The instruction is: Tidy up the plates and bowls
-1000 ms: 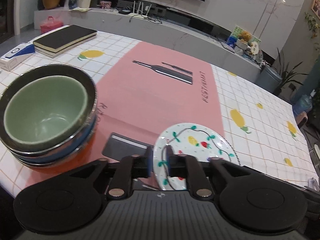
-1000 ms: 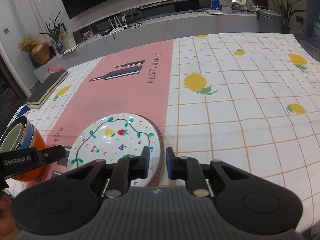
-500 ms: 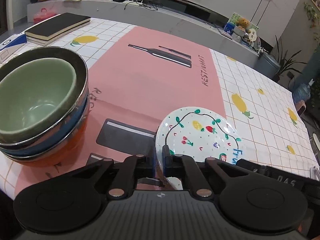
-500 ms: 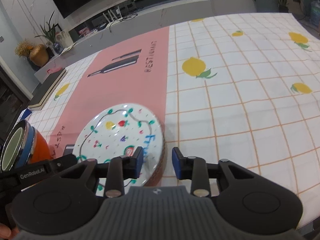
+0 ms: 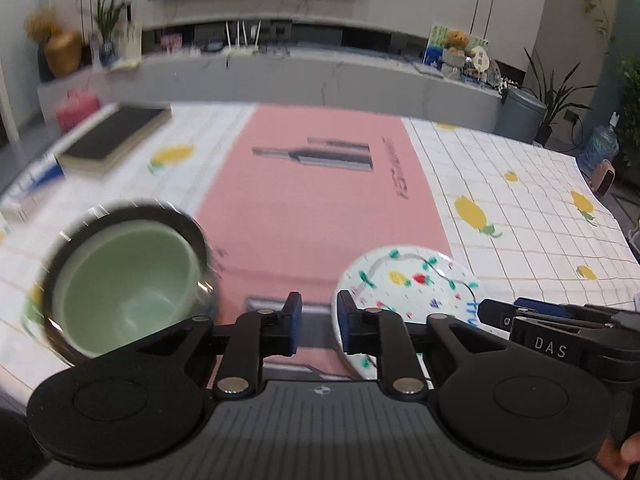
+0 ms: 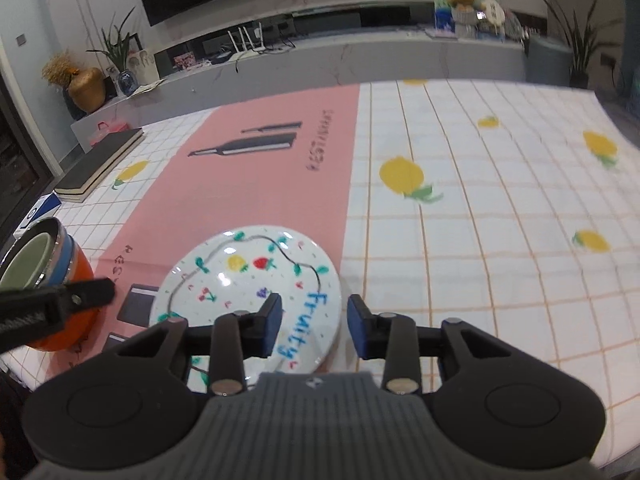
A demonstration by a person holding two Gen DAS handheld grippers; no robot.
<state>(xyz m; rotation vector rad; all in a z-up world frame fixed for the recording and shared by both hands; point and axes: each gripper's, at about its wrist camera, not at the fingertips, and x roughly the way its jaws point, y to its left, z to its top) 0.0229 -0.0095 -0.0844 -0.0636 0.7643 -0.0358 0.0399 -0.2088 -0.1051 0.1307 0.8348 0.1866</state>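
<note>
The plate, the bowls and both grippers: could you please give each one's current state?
Fruit-pattern plate: flat on the table, released.
Bowl stack: nested, green bowl on top, upright.
Left gripper: just opened, empty.
Right gripper: just opened, astride the plate's rim.

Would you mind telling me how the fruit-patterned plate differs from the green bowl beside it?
The plate is flat and shallow; the green bowl is deep. The plate is white with painted fruit, vines and blue lettering; the bowl is plain pale green. The plate shows nothing nested around it, while the bowl sits nested inside other bowls, at the top of a stack. Both are round and empty, on the same tablecloth.
</note>
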